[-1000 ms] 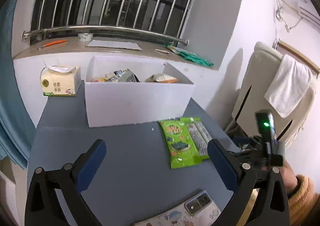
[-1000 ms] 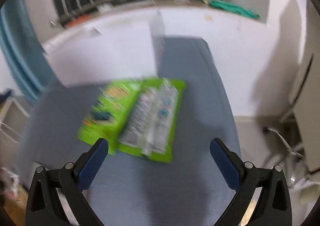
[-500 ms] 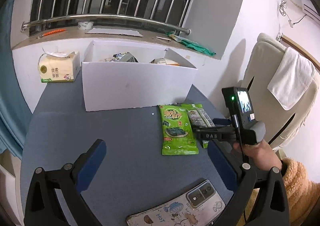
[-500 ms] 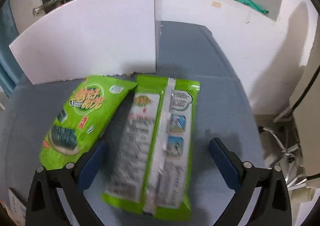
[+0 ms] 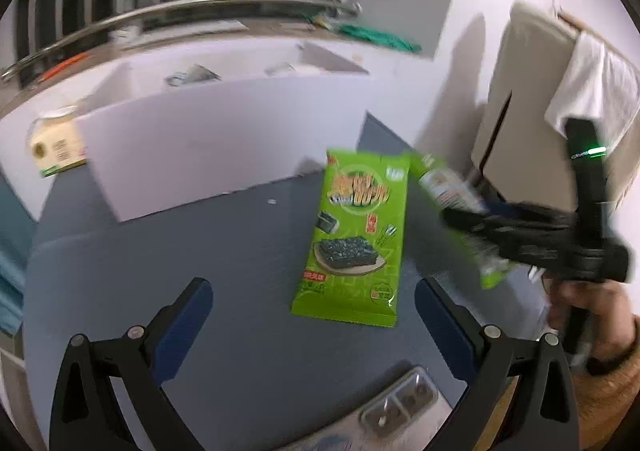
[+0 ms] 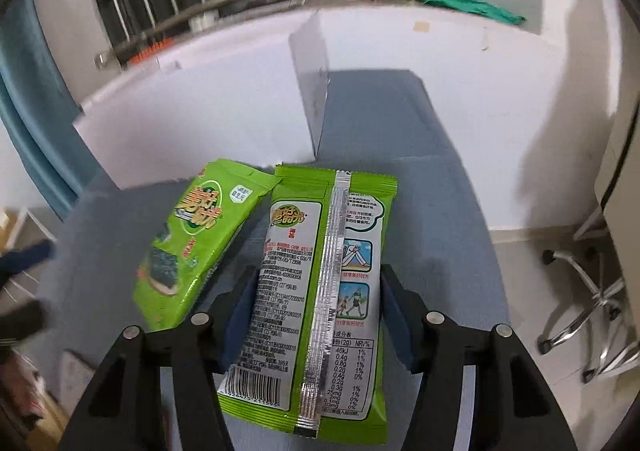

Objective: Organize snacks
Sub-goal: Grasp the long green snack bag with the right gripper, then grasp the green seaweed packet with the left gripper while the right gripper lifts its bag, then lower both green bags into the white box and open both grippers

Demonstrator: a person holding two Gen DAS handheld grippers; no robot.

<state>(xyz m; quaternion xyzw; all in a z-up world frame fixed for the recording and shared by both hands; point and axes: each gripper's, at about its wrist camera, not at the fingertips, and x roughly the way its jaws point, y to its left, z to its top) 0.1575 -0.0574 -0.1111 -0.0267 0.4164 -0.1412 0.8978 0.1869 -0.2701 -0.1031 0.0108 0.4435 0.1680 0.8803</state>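
Two green seaweed snack packs are in view. One lies face up on the grey table (image 5: 240,251), in the left wrist view (image 5: 354,239) and the right wrist view (image 6: 196,235). My right gripper (image 6: 316,311) is shut on the other pack (image 6: 320,291), which is back side up and lifted off the table; it also shows blurred in the left wrist view (image 5: 460,207). My left gripper (image 5: 314,315) is open and empty, just in front of the face-up pack. The white box (image 5: 208,147) with several snacks inside stands behind.
A phone (image 5: 400,407) lies at the near table edge. A tissue box (image 5: 52,147) stands left of the white box. A chair with a towel (image 5: 592,91) is to the right. A windowsill with railing runs behind.
My right gripper has closed on the right-hand pack and lifted it. My left gripper has moved forward towards the face-up pack.
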